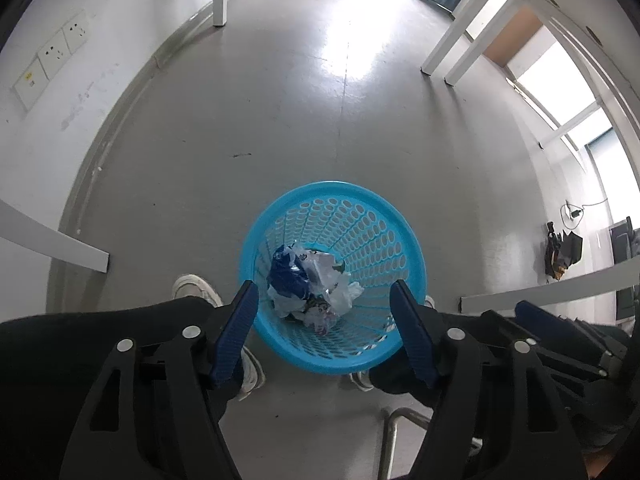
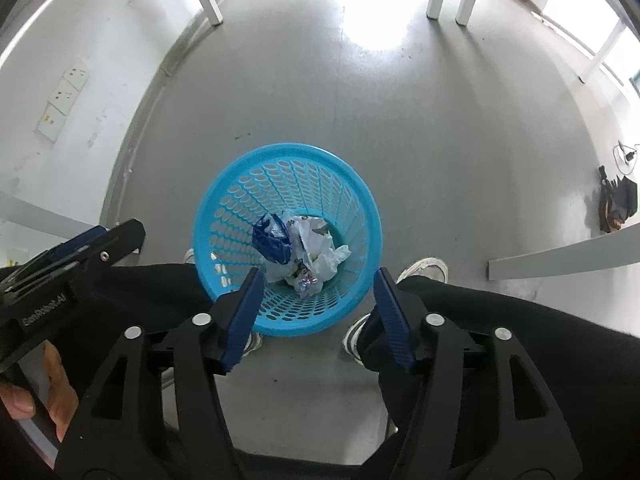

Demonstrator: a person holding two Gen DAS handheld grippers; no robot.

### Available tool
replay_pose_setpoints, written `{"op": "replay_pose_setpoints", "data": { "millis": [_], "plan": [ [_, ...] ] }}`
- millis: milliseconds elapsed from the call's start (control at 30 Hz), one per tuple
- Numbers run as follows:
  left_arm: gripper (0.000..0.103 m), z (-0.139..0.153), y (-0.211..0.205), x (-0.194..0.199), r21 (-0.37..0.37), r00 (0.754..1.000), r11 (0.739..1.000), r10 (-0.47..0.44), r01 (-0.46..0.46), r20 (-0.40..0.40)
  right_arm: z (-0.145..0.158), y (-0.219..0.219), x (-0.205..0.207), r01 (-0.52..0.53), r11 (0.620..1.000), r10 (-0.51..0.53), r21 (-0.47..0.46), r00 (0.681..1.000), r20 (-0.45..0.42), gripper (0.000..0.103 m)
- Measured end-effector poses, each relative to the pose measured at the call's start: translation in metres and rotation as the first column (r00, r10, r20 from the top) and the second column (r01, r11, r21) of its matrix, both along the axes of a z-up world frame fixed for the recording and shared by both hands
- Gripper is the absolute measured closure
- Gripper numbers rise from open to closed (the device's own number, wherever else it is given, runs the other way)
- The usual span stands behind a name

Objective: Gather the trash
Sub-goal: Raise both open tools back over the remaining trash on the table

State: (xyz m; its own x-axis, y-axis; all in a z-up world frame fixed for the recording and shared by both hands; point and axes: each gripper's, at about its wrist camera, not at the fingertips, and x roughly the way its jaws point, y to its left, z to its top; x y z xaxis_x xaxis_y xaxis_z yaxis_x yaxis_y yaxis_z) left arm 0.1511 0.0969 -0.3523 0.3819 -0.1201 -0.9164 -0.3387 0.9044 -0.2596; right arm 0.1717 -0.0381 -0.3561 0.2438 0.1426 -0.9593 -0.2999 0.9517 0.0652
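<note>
Both my claws hang spread and empty over the bin (image 1: 332, 276): left claw (image 1: 324, 336), right claw (image 2: 316, 316). The trash (image 2: 300, 252) lies crumpled at its bottom. The bin looks light, I think; a low claw could clip its rim and tip it onto the floor (image 2: 400, 120).
</note>
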Motion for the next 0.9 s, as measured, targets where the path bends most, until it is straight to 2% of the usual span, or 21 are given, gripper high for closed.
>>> {"op": "replay_pose_setpoints", "data": {
  "millis": [200,333,433,600,700,833,900],
  "plan": [
    [0.03,0.018,-0.011,-0.025,0.031,0.998,0.997,-0.067,0.067,-0.002,0.028,-0.006,-0.029,-0.035,0.999,0.033,0.038,0.998,0.062,0.04],
    [0.025,0.04,-0.006,-0.05,0.0,0.997,0.998,-0.069,0.069,0.042,0.052,-0.009,-0.054,-0.07,0.996,0.062,0.05,0.987,0.146,0.035],
    [0.023,0.055,-0.008,-0.067,0.003,0.995,0.996,-0.086,0.086,0.057,0.062,-0.014,-0.068,-0.086,0.994,0.073,0.072,0.984,0.162,0.034],
    [0.019,0.077,-0.022,-0.092,0.048,0.986,0.989,-0.143,0.139,0.086,0.083,-0.029,-0.089,-0.082,0.99,0.061,0.113,0.981,0.182,0.033],
    [0.014,0.093,-0.036,-0.108,0.091,0.973,0.978,-0.197,0.187,0.122,0.1,-0.039,-0.107,-0.093,0.985,0.063,0.145,0.977,0.202,0.029],
    [0.009,0.117,-0.052,-0.131,0.198,0.947,0.955,-0.259,0.221,0.189,0.129,-0.055,-0.132,-0.1,0.981,0.052,0.163,0.959,0.278,0.027],
    [0.007,0.134,-0.056,-0.139,0.216,0.936,0.951,-0.269,0.221,0.227,0.149,-0.064,-0.144,-0.105,0.976,0.038,0.189,0.945,0.325,0.024]
  ]
}}
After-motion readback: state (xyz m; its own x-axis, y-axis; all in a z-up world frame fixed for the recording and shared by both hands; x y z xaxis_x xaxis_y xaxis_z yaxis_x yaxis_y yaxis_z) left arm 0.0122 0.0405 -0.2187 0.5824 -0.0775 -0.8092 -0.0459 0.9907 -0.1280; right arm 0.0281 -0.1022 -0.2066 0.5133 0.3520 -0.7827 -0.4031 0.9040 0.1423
